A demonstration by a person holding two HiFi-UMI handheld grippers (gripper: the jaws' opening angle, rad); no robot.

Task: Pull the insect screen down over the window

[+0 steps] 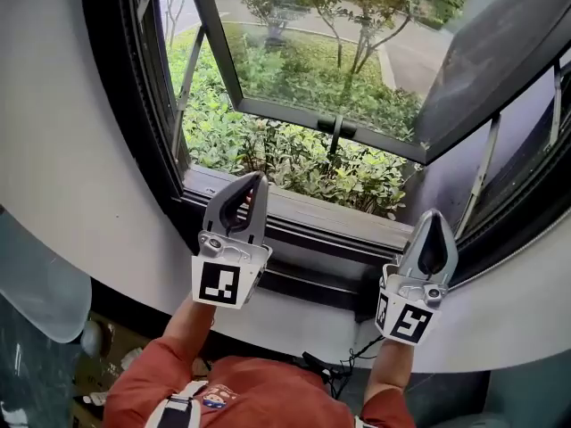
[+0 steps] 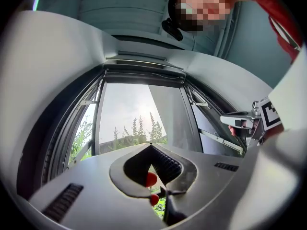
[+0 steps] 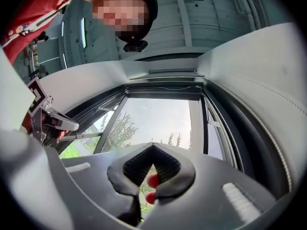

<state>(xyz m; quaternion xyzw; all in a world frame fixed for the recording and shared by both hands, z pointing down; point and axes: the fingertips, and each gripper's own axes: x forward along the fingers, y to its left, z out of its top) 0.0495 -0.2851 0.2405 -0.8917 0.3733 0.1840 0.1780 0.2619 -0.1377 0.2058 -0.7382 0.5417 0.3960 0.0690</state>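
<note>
At the window opening, both tools hang just above the sill (image 1: 308, 210), well apart from each other. The left tool (image 1: 258, 179) has its jaws together with nothing between them. The right tool (image 1: 433, 215) is the same, closed and empty. Neither touches the frame.

Beyond the sill the glazed sash (image 1: 357, 34) stands swung outward, its handle (image 1: 337, 126) on the bottom rail and shrubs (image 1: 285, 150) below. No mesh crosses the opening in any view, so the insect screen is not drawn down. Looking up from the right tool, I see a dark band along the head of the frame (image 3: 165, 83). My judgement is that the screen sits rolled up there, though I cannot make out a pull bar or tab.

Handling assessment:
- The mesh itself should be light, limp and easily torn or creased, so it is not the place to grip.
- The bottom rail of the screen, if it has one, should be stiff. I would take hold there, near its middle or with one tool toward each end, so it comes down level.
- A roller screen is likely sprung — expect steady upward pull and a snap back if the grip slips.
- The side channels may bind if the rail tilts.

Both tools must first open and reach up to the head.
</note>
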